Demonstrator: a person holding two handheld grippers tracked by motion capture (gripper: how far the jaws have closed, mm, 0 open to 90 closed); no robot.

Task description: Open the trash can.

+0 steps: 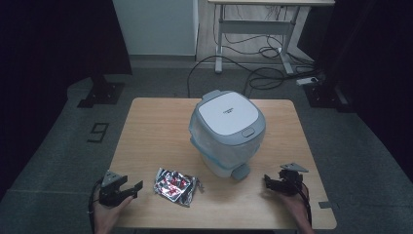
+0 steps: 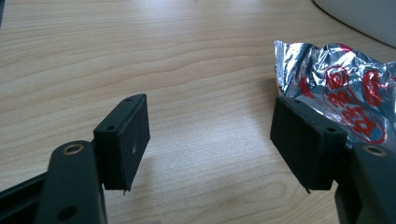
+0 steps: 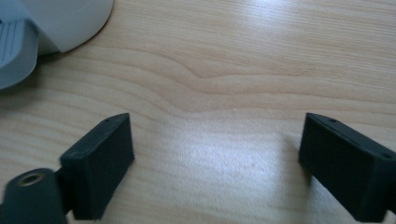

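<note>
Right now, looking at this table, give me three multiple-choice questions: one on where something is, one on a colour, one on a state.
1. Where does the crumpled foil wrapper lie?
A. between the left gripper and the lidded bin
B. on the bin's lid
C. beside the right gripper

2. What colour is the print on the wrapper?
A. green
B. red
C. blue

3. How do the left gripper's jaws stand?
A. shut on the wrapper
B. shut on nothing
C. open, with bare table between them

Answers: 1 A, the high view shows it near the front edge, right of the left gripper. 2 B, red marks show on the silver foil. 3 C, the left gripper view shows wood grain between the jaws.
</note>
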